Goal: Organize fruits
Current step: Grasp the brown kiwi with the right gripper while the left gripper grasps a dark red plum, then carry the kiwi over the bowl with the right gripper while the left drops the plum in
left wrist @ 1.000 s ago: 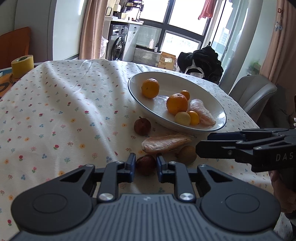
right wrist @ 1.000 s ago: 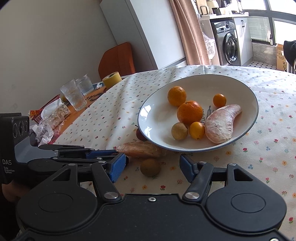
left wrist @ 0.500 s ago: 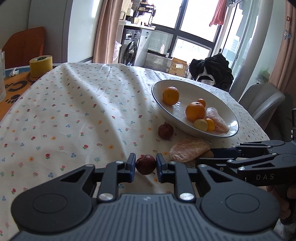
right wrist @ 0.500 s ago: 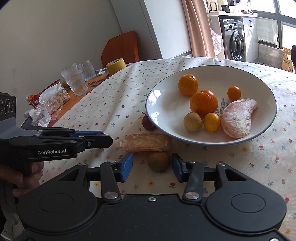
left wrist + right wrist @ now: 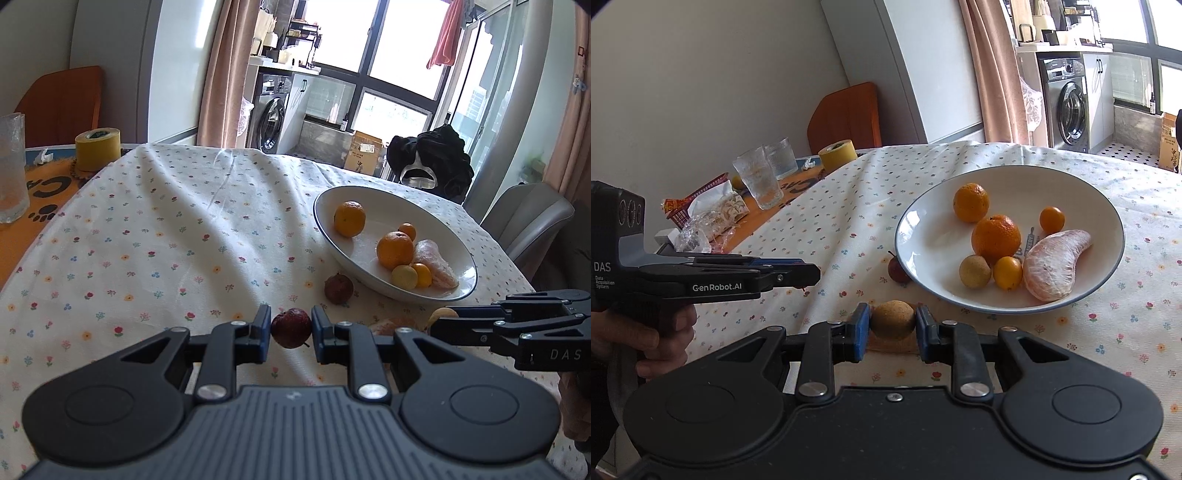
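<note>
My left gripper is shut on a dark red fruit, held above the flowered tablecloth. My right gripper is shut on a brown round fruit, lifted just in front of the white bowl. The bowl holds two oranges, two small orange fruits, a yellowish round fruit and a peeled pomelo segment. A second dark red fruit lies on the cloth beside the bowl's near rim. Another pomelo piece lies under my right gripper, mostly hidden.
Left of the cloth, on an orange mat, stand two drinking glasses, a yellow tape roll and snack wrappers. A grey chair and a dark garment sit beyond the table's far edge.
The left gripper has risen and drawn back with the dark red fruit. The right gripper closed on the brown fruit and lifted it off the cloth.
</note>
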Demonstrator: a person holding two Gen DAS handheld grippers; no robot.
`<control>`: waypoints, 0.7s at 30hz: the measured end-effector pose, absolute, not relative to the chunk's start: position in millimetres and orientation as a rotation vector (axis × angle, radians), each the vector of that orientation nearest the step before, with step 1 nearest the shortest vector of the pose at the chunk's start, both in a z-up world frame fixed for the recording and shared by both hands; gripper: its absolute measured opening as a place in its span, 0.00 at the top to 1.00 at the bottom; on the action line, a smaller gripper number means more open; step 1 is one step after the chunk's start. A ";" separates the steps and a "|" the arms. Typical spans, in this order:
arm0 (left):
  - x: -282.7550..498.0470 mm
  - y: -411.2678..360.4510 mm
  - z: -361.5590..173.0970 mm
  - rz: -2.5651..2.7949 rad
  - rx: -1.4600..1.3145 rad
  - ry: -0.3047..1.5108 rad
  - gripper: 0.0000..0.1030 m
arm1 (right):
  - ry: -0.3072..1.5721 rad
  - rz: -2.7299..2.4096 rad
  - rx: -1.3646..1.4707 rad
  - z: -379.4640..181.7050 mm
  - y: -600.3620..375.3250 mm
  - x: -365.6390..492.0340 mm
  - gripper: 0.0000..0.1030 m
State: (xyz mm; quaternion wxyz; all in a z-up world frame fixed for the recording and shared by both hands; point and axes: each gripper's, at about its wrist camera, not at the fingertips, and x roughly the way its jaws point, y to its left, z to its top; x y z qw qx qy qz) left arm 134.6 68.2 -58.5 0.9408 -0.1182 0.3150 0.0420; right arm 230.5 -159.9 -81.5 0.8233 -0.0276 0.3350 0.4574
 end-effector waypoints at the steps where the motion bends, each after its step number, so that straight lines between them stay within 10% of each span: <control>1: 134.7 68.3 -56.3 0.087 -0.240 0.637 0.79 | 0.703 0.975 -0.053 -78.1 -161.4 230.6 0.76; 21: 165.6 47.0 -30.6 0.032 -0.218 0.576 0.79 | 0.600 0.883 0.016 -55.7 -182.2 266.2 0.76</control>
